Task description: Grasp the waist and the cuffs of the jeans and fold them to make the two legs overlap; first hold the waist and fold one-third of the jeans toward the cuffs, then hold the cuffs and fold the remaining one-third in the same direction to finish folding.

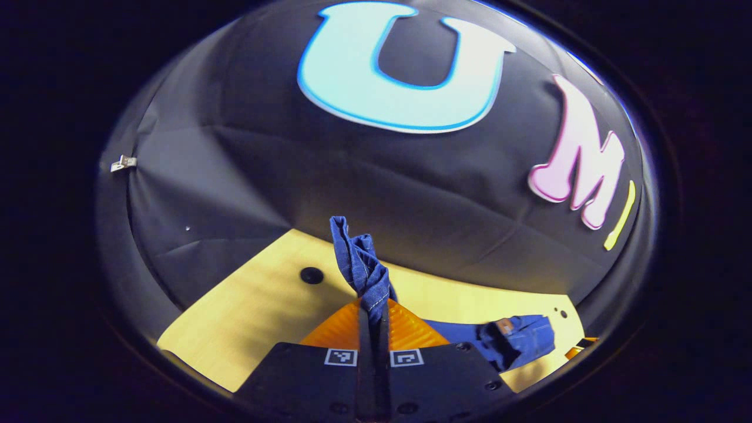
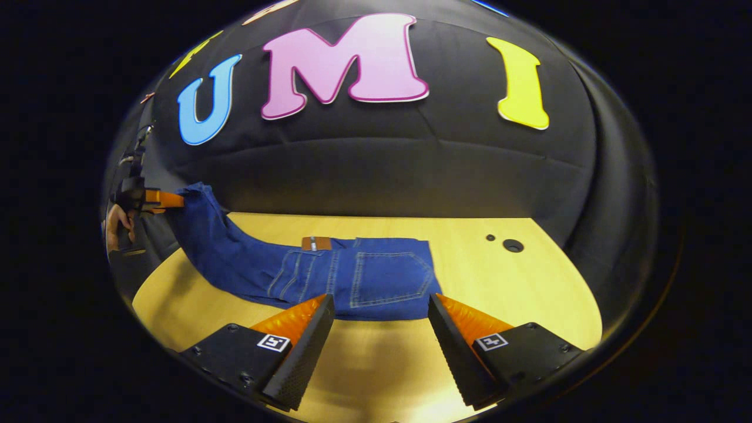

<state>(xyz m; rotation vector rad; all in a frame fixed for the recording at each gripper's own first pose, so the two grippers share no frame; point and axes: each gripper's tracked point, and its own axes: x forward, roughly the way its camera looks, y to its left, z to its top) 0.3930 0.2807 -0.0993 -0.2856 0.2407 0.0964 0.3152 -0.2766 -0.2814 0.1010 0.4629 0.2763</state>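
Blue jeans [image 2: 376, 273] lie on the wooden table [image 2: 499, 288], back pocket up, with a brown waist patch [image 2: 316, 242]. Their legs run left and rise off the table to my left gripper [image 2: 160, 200], held by a hand [image 2: 114, 226]. In the left gripper view, my left gripper [image 1: 374, 317] is shut on the bunched cuffs [image 1: 359, 258], which stick up between the fingers. The waist end [image 1: 520, 338] lies farther right on the table. My right gripper [image 2: 380, 305] stands open just in front of the seat of the jeans, nothing between its fingers.
The table has a round dark hole [image 2: 513, 245] with a smaller one [image 2: 490, 237] beside it at the back right, and another hole [image 1: 311, 275] near the cuffs. The black cloth wall closes the back, with a metal clip [image 1: 123, 163] on it.
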